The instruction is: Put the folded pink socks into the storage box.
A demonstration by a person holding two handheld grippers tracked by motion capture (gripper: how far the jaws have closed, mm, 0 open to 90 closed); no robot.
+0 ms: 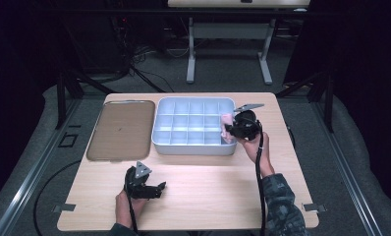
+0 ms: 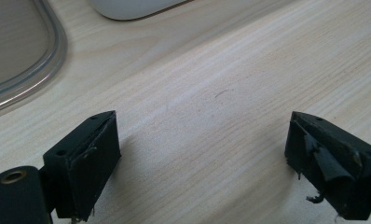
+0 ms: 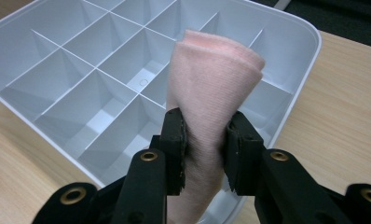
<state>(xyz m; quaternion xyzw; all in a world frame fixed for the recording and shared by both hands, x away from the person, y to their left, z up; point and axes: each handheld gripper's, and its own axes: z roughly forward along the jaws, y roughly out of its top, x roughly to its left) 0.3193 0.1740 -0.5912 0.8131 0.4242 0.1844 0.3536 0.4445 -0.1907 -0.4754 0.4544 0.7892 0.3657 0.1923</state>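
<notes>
Pale wood tabletop (image 1: 208,191), dark room around it, grey floor, cables and another table's legs at the back. Near edge: left gripper (image 1: 156,188) rests on the tabletop in the person's left hand (image 1: 127,206), fingers (image 2: 88,158) spread wide with bare wood between them, nothing held. Beyond those fingers lies the brown tray (image 1: 122,130), flat and unloaded.

Right gripper (image 3: 204,154) is clamped on a folded pink cloth (image 3: 211,88); its fingers (image 3: 174,140) pinch the roll low down, the cloth standing up past the fingertips. It hangs over the near right corner of the grey compartment box (image 1: 159,142), just ahead of the fingers.

Step in hand looks like seating the cloth in one cell. To do it well: line the roll over a single compartment, not a divider, lower it straight so the loose end goes in first, release only once it sits below the dividers. Risk: the fold springs open and bridges two cells. Far compartments all look vacant.
</notes>
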